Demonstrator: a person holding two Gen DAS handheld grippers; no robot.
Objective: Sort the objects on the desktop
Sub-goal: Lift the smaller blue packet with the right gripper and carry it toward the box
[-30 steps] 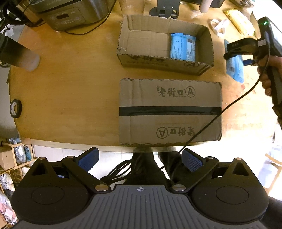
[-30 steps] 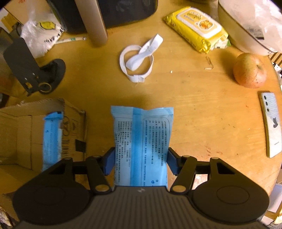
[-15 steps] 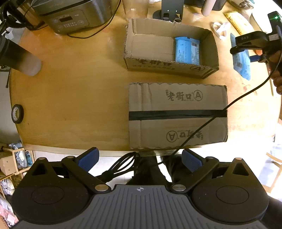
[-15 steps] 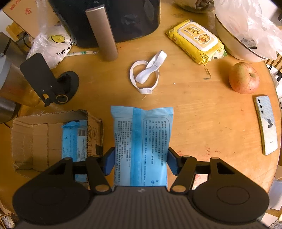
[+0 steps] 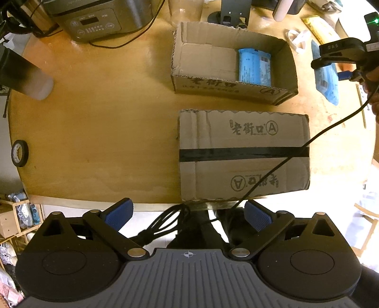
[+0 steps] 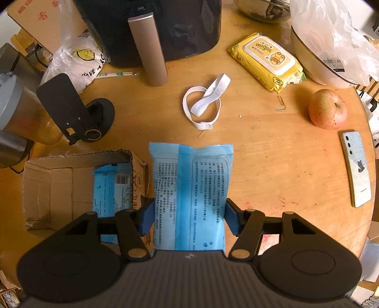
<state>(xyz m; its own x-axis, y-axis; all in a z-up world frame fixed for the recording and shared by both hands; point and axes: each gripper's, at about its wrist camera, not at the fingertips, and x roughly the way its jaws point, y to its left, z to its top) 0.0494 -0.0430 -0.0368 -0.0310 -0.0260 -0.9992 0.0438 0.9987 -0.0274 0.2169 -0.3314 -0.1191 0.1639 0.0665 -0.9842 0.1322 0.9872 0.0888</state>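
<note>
My right gripper (image 6: 189, 216) is shut on a blue tissue pack (image 6: 190, 187), held above the wooden table just right of an open cardboard box (image 6: 59, 187). A second blue pack (image 6: 111, 189) lies inside that box. In the left wrist view the same box (image 5: 233, 62) sits at the top centre with its pack (image 5: 254, 66). The held pack (image 5: 325, 78) hangs under the right gripper (image 5: 331, 71) at the far right. My left gripper (image 5: 188, 213) is open and holds nothing, hovering off the table's near edge by a closed taped box (image 5: 244, 154).
A yellow wipes pack (image 6: 266, 60), a white elastic band (image 6: 205, 104), an apple (image 6: 328, 109), a phone (image 6: 357, 168) and a small hex key (image 6: 280, 103) lie on the right side. A tape roll (image 5: 19, 152) sits at the left edge. A grey appliance (image 5: 99, 16) stands at the back.
The right gripper has risen with the blue pack, so more of the table and the open box show beneath it. The left view has shifted a little; its jaws stay open.
</note>
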